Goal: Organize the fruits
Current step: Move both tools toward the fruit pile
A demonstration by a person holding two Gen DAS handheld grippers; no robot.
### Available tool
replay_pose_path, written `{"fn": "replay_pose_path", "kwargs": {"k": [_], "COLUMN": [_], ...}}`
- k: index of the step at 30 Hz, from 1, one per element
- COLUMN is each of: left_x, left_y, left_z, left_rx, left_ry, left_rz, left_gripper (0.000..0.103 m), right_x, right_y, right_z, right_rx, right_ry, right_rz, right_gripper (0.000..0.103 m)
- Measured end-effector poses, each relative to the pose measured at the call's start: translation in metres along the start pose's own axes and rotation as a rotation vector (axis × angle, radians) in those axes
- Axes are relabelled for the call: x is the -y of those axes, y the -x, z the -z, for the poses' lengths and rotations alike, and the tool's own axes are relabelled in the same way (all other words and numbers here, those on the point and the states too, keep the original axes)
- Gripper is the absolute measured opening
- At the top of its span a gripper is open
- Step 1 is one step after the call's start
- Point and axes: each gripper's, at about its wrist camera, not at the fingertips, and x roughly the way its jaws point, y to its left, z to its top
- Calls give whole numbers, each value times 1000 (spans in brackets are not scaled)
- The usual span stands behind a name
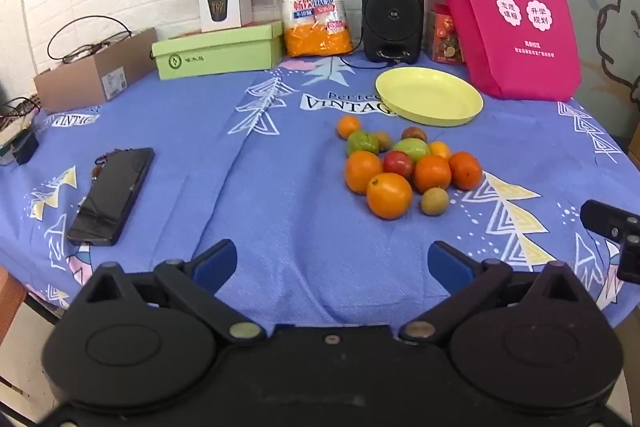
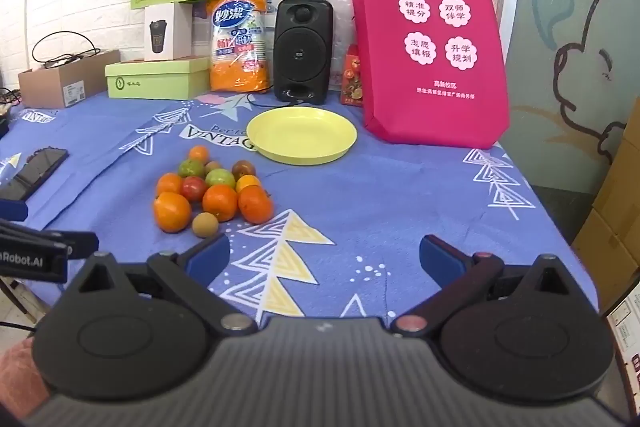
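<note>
Fruit awaits sorting on a blue patterned tablecloth [image 1: 280,187]: left to right, a black phone [image 1: 112,195] lies flat, then a tight pile of fruit [image 1: 404,167], oranges mixed with green, red and small brown pieces, sits just in front of an empty yellow plate [image 1: 430,95], with a pink tote bag [image 1: 508,11] standing upright behind and to the right. The left gripper [image 1: 332,259] hovers over bare cloth near the table's edge, fingers spread wide and holding nothing. The right gripper [image 2: 324,255] hangs likewise, fully spread and empty, the fruit ahead to its left.
</note>
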Motion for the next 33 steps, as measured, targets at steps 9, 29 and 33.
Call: {"fn": "replay_pose_path", "kwargs": {"k": [9,29,33], "left_x": [0,6,3], "left_y": [-7,-49,-67], "left_z": [1,-5,-10], "left_rx": [1,0,-12], "left_ry": [-9,-139,-110], "left_rz": [-12,56,98], "left_gripper": [103,103,103], "right_x": [-36,-34,-38], "right_y": [-1,-46,-63], "right_z": [13,17,16], "right_rx": [3,-50,-63], "right_ry": [13,84,124], "right_rz": [-5,-143,-148], "right_gripper": [103,96,88]}}
